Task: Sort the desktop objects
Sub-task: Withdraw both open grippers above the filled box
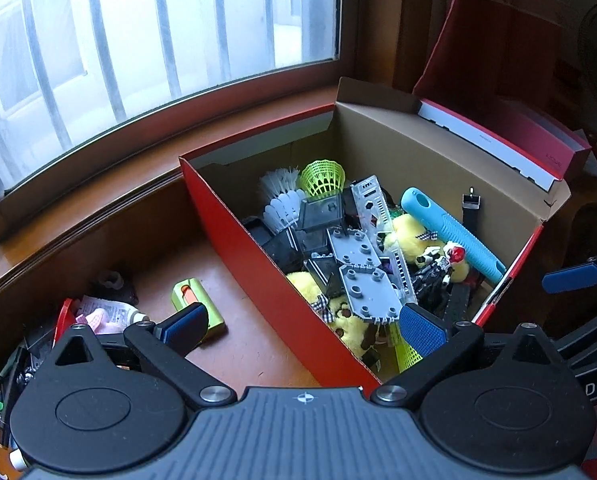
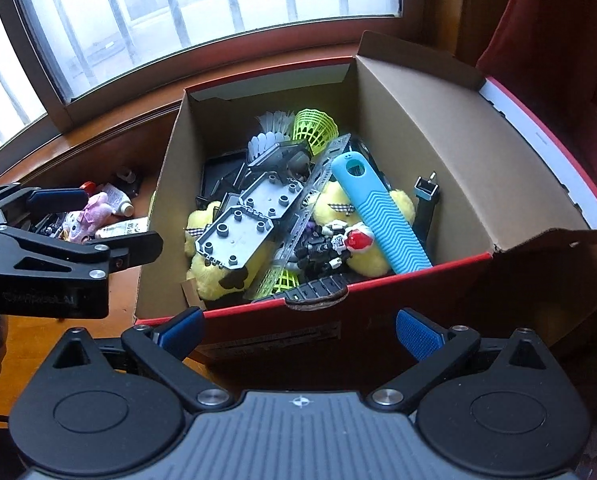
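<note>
With both the left gripper point(image 1: 303, 326) and right gripper point(image 2: 300, 330) hovering wide and empty, the next pick is waiting: the green lighter point(image 1: 197, 307) lying on the desk point(image 1: 234, 344) beside the red box point(image 1: 258, 264), best approached squarely.

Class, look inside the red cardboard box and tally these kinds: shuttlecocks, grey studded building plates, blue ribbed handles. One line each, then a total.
Shuttlecocks: 4
Grey studded building plates: 2
Blue ribbed handles: 1
Total: 7

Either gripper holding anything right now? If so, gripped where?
Nothing is held. The left gripper and right gripper both stand wide open with nothing between the pads; the toys lie loose in the red box.
</note>
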### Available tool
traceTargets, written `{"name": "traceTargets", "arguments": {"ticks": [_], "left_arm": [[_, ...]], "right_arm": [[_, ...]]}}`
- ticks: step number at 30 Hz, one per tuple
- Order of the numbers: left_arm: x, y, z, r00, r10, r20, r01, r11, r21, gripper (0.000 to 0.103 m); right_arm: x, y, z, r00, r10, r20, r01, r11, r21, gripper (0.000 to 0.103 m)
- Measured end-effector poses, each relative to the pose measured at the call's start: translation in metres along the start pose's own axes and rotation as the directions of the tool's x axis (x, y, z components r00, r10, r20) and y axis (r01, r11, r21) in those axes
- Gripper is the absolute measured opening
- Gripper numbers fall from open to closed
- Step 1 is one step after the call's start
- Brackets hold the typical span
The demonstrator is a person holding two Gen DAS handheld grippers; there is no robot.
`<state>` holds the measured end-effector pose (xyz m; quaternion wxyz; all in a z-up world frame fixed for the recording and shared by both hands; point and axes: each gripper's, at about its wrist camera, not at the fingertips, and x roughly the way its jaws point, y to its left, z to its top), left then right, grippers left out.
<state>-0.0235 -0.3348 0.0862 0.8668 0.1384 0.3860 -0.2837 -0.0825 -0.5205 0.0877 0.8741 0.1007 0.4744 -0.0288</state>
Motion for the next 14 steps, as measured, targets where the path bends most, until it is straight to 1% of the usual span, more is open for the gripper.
{"name": "traceTargets", "arguments": {"ticks": [14], "left_arm": [[-0.0074, 0.0041, -0.0076, 0.999, -0.042, 0.029, 0.042, 0.999, 0.007, 0.103]], "right_arm": [[0.002, 0.0085, -0.0035, 1.0, -0.007, -0.01, 0.006, 1.0, -0.007, 0.102]]}}
